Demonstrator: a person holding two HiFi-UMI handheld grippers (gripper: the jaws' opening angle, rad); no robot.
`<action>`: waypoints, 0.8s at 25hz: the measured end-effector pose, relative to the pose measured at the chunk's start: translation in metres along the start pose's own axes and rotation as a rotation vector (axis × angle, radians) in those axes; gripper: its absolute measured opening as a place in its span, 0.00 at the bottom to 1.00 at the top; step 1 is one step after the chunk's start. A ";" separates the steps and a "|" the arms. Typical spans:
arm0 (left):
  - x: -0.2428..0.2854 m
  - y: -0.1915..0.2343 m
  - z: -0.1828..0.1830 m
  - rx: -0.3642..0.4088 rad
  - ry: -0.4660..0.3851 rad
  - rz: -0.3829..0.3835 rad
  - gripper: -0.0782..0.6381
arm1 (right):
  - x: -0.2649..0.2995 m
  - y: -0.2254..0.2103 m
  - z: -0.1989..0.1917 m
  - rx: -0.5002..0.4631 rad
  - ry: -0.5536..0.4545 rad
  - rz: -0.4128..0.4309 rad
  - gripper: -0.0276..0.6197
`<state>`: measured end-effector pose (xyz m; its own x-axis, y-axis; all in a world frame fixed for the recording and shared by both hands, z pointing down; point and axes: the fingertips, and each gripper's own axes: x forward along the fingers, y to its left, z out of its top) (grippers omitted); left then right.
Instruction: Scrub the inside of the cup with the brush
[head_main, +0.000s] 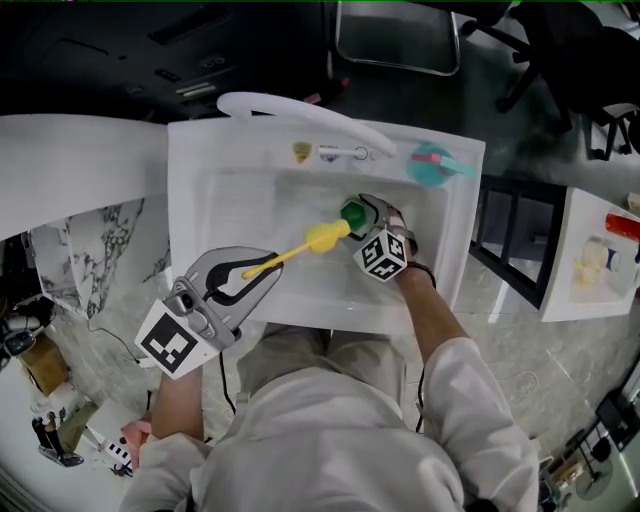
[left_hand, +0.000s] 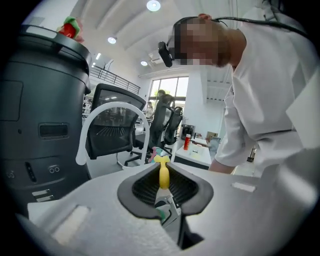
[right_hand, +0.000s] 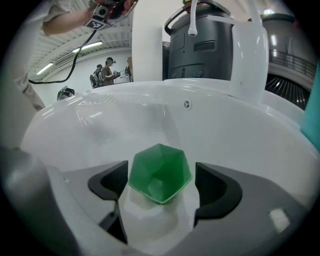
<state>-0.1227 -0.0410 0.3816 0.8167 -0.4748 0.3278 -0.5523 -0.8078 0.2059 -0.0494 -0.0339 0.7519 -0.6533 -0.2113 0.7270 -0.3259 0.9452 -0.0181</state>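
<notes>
A green faceted cup (head_main: 354, 213) stands in the white sink (head_main: 250, 200), right of its middle. My right gripper (head_main: 372, 215) reaches to it from the near right. In the right gripper view the cup (right_hand: 160, 172) sits between the two black pads (right_hand: 111, 186) with a thin gap on each side, so this gripper (right_hand: 160, 184) is open. My left gripper (head_main: 243, 272) hangs over the sink's front edge, shut on the handle of a yellow brush (head_main: 300, 247). The brush's head points at the cup and ends just left of it. In the left gripper view the brush (left_hand: 163, 172) sticks out from the closed pads of the left gripper (left_hand: 165, 189).
A white arched faucet (head_main: 300, 115) spans the sink's back rim. A teal object (head_main: 432, 165) lies on the back right corner, and a small yellow item (head_main: 302, 152) by the tap. A dark shelf (head_main: 510, 240) stands to the right. Office chairs (left_hand: 115, 132) stand behind.
</notes>
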 end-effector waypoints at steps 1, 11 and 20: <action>-0.001 0.000 0.000 -0.006 -0.009 -0.001 0.16 | -0.001 -0.001 0.001 0.002 -0.003 -0.003 0.69; -0.005 -0.001 0.007 0.004 -0.017 -0.002 0.16 | -0.023 -0.004 0.021 0.007 -0.034 -0.018 0.69; -0.009 -0.007 0.022 0.015 -0.044 -0.009 0.16 | -0.064 -0.009 0.051 0.029 -0.093 -0.057 0.68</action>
<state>-0.1223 -0.0384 0.3573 0.8282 -0.4826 0.2851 -0.5430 -0.8168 0.1948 -0.0397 -0.0412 0.6707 -0.6934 -0.2881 0.6604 -0.3833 0.9236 0.0004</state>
